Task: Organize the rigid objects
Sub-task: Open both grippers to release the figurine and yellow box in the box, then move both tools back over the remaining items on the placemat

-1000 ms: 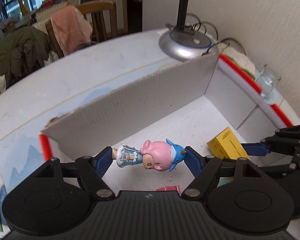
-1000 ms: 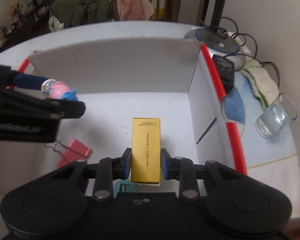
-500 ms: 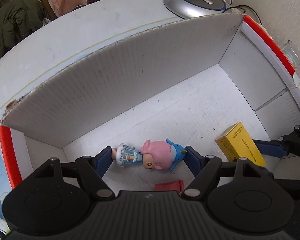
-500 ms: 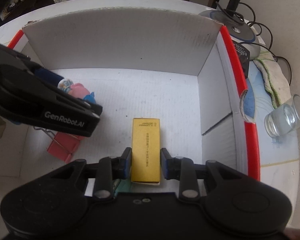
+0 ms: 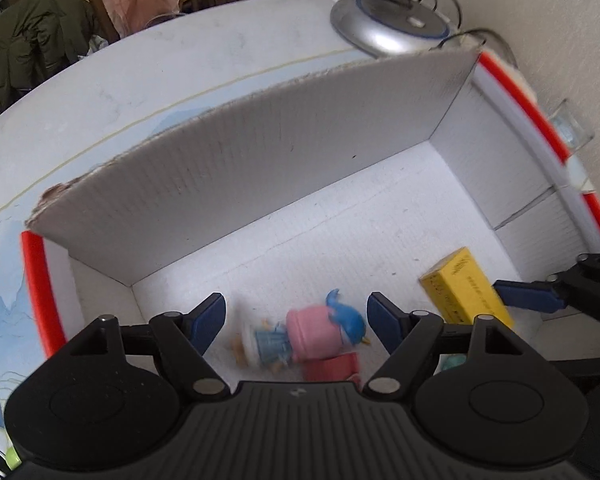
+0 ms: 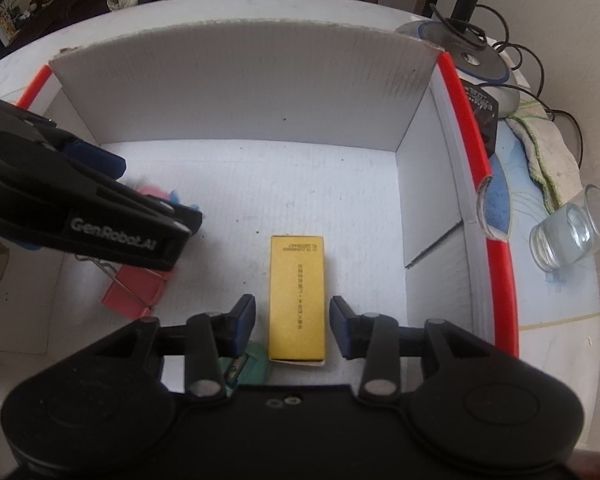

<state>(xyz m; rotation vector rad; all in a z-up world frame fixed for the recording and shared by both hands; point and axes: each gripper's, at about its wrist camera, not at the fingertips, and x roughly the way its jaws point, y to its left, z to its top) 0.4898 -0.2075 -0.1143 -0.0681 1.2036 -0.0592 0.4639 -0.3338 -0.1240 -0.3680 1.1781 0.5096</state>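
Observation:
A white cardboard box (image 5: 260, 168) with red edges stands open on the table. Inside it lies a pink and blue toy figurine (image 5: 308, 336), blurred, on the floor beside a red binder clip (image 5: 332, 366). My left gripper (image 5: 296, 316) is open just above it, with gaps on both sides. A yellow carton (image 6: 298, 292) lies flat on the floor of the box (image 6: 240, 88). The jaws of my right gripper (image 6: 293, 320) are opening around it, and neither pad touches it. The left gripper's body (image 6: 80, 208) hides most of the figurine in the right wrist view.
A small green object (image 6: 248, 368) lies under the right gripper's left finger. The red clip (image 6: 134, 292) lies at the box's left. Outside the box to the right are a glass (image 6: 572, 236), a cloth (image 6: 540, 144) and a lamp base (image 5: 388, 28) with cables.
The figurine has left the left gripper's pads and now lies lower, on the box floor. The right gripper's fingers have spread off the yellow carton, which stays where it was.

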